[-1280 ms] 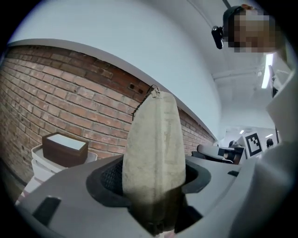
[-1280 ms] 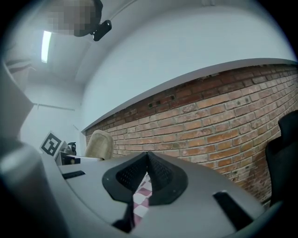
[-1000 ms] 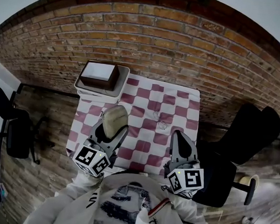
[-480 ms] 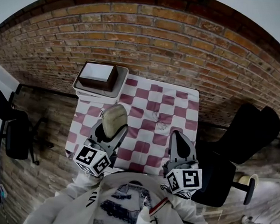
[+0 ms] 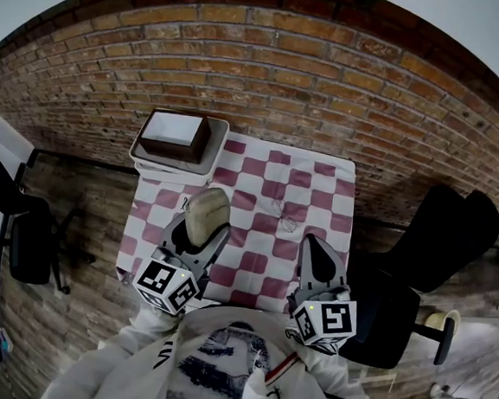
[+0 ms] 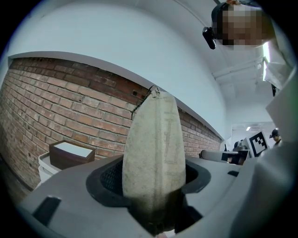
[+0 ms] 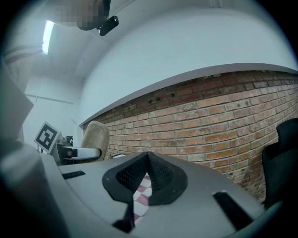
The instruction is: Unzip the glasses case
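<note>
The desk [image 5: 320, 187], covered by a red-and-white checked cloth, carries a white bin [image 5: 220, 144] with a brown box [image 5: 179, 134] at its far left corner. Over the near edge, the left gripper [image 5: 200, 233] has its jaws clamped on the beige glasses case [image 5: 207, 210], held clear of the cloth, probably to steady it for the other hand. The right gripper [image 5: 314, 240] waits well apart, its jaws pressed together on nothing. Only the left gripper view shows the zipper pull [image 6: 155, 91] at the case's far tip, and the seam looks closed.
</note>
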